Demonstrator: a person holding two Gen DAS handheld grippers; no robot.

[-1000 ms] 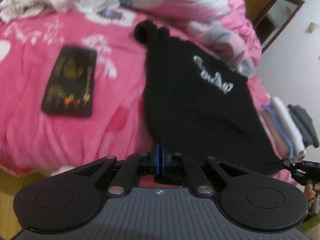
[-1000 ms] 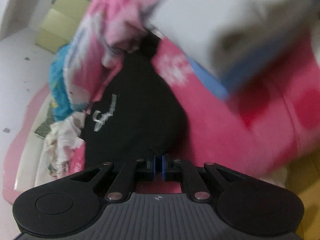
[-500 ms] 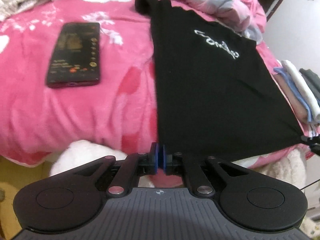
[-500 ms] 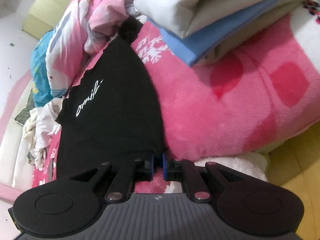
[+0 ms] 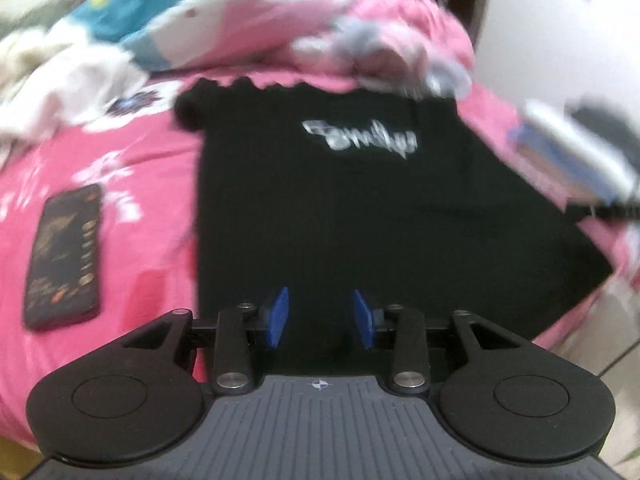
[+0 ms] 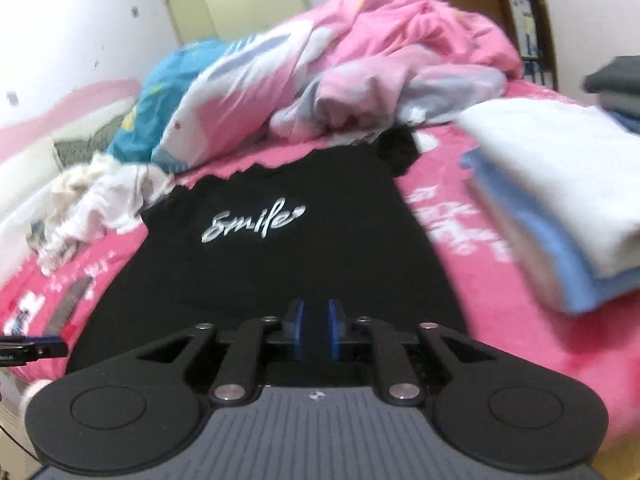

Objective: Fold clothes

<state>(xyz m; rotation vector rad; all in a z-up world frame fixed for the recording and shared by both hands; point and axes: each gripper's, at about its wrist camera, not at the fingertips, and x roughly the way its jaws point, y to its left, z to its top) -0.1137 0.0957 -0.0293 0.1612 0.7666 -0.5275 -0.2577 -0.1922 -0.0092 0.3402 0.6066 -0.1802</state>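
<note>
black shirt (image 5: pixel 360 208) flat between phone (image 5: pixel 64 256) and folded stack (image 6: pixel 560 208); both grippers' fingers opening, empty.

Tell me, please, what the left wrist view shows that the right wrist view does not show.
Only the left wrist view shows the dark phone face up on the pink blanket, left of the shirt, and the left tongs, opening with nothing pinched between the blue pads.

Only the right wrist view shows the word "Smile" sharply, the white wall, and the right tongs, opening over the shirt's near edge.

Both show the black shirt spread flat, the crumpled pink bedding behind it, and the folded stack to its right.
</note>
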